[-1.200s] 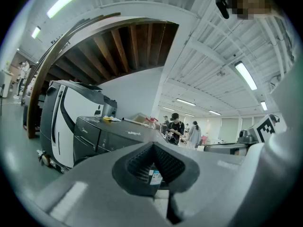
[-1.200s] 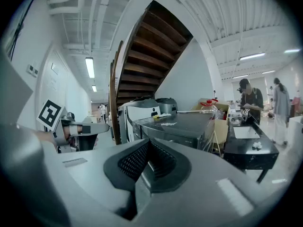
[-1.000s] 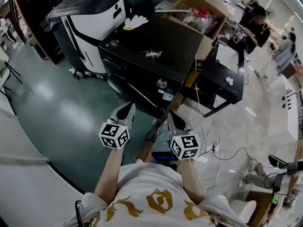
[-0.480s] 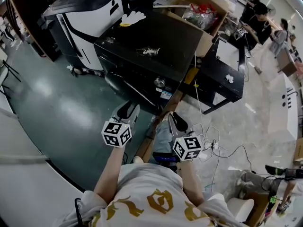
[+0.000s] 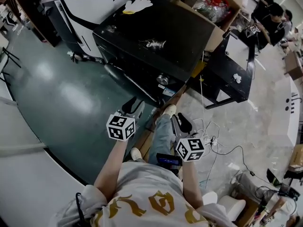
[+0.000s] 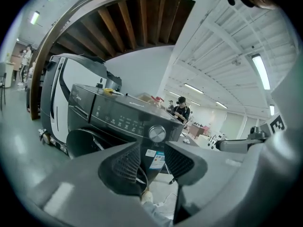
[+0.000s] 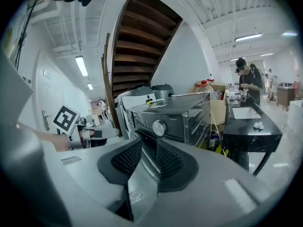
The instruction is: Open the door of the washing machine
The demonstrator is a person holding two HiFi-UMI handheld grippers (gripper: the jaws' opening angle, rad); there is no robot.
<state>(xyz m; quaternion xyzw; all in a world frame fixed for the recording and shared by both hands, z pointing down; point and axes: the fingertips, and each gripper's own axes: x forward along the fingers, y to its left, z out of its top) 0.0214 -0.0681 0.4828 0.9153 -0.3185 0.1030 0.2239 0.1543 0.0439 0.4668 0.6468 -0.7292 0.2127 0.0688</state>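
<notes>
One label sticker (image 6: 155, 158) on washing machine (image 6: 118, 120)

Black washing machine (image 5: 156, 37), silver knob (image 5: 162, 81); dark green floor (image 5: 57, 98); 2 white cubes (image 5: 121, 126) patterned with black squares.

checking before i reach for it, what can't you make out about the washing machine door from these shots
- Handle and latch of the door: in the left gripper view, its lower part sits behind the left gripper.
- Right gripper view: the door is mostly covered by the right gripper.
- Control panel print: too small to read.
- Head view: the washing machine front is seen steeply from above, so the door's edge is unclear.
</notes>
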